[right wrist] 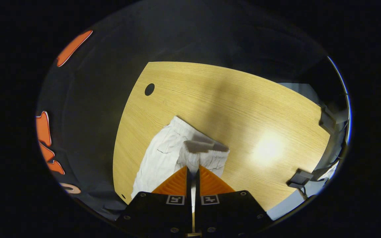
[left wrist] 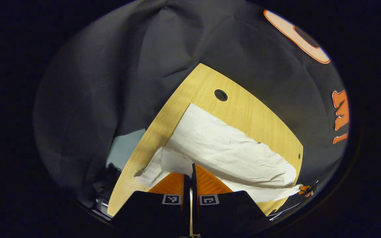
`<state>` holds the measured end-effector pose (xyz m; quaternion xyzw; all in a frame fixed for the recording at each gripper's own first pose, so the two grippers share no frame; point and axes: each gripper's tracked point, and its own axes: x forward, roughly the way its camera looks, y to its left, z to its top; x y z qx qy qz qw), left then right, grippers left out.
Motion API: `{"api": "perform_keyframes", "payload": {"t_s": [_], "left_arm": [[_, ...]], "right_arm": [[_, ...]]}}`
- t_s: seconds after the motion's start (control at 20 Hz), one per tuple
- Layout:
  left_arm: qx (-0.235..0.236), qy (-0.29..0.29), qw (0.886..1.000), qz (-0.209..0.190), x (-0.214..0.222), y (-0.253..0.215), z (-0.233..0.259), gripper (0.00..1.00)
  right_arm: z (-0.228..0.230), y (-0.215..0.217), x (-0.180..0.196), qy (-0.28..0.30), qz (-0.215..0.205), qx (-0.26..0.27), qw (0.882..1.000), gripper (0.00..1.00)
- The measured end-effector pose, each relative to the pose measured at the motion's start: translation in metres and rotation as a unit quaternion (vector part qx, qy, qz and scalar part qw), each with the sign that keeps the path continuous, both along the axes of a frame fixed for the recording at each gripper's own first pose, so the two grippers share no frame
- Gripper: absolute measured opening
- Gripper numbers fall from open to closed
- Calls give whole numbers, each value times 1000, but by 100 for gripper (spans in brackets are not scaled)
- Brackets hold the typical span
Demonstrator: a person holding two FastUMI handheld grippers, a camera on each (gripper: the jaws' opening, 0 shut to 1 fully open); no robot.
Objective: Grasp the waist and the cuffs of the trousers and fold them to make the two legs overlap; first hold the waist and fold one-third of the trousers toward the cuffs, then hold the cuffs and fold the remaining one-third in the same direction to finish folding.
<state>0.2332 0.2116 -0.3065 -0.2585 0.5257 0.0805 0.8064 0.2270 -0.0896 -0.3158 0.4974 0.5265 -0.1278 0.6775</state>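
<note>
White trousers (left wrist: 230, 145) lie crumpled across the wooden table (left wrist: 243, 109). My left gripper (left wrist: 190, 172) is shut on a lifted fold of the cloth at its near end; whether that is a cuff I cannot tell. At the trousers' far right end a bit of the other gripper (left wrist: 306, 190) shows. In the right gripper view the trousers (right wrist: 160, 155) run down to the left, and my right gripper (right wrist: 192, 172) is shut on the gathered elastic waist (right wrist: 205, 147), raised a little off the table (right wrist: 243, 109).
A round cable hole (left wrist: 221, 95) (right wrist: 149, 89) sits in the table near one corner of the trousers. The black cloth wall hangs close behind. A dark clamp-like part (right wrist: 298, 178) sits at the table's right edge. Pale floor (left wrist: 124, 148) lies past the left edge.
</note>
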Motion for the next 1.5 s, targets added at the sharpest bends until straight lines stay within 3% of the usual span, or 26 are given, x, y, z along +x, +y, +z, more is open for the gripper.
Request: {"api": "perform_keyframes", "payload": {"t_s": [0.25,0.35,0.55,0.75,0.8,0.95,1.0,1.05,1.1,1.15,1.2,1.25,1.3,1.35,1.4,1.45,1.5], "left_arm": [[-11,5,999,-47,46,4,-18,6],[-19,-1,999,-44,66,7,-28,6],[-59,-41,997,25,114,17,-38,6],[-70,-66,992,83,126,21,-38,11],[-67,-70,991,93,129,24,-39,10],[-42,-78,990,108,130,33,-35,22],[-29,-84,990,113,134,37,-34,21],[-18,-91,989,118,135,40,-29,31],[-10,-100,987,123,136,44,-22,35],[-4,-108,986,128,136,48,-16,49],[2,-110,985,131,134,49,-12,49],[-3,-107,986,125,129,44,-4,49],[-10,-109,987,115,125,35,5,62],[-10,-115,988,99,122,27,14,74],[2,-124,989,80,120,21,22,87],[25,-131,989,59,120,19,27,100],[46,-133,989,38,120,14,30,100]], "right_arm": [[-8,11,43,11,-40,59,997,4],[-7,18,64,1,-59,91,994,4],[-11,26,98,-3,-107,130,986,4],[-17,41,105,-7,-121,151,981,4],[-16,41,104,-17,-121,157,980,4],[-10,34,113,-39,-144,164,975,7],[-11,33,116,-46,-150,160,975,8],[-8,28,119,-58,-156,155,974,14],[-2,23,124,-79,-167,155,971,18],[4,18,127,-96,-176,153,968,26],[5,15,125,-102,-175,138,970,29],[-2,13,118,-100,-154,114,976,36],[-3,11,110,-105,-131,96,981,37],[-5,11,99,-106,-113,83,984,52],[-6,8,87,-101,-95,62,988,46],[-13,4,74,-97,-76,39,992,67],[-20,0,60,-88,-55,14,994,61]]}}
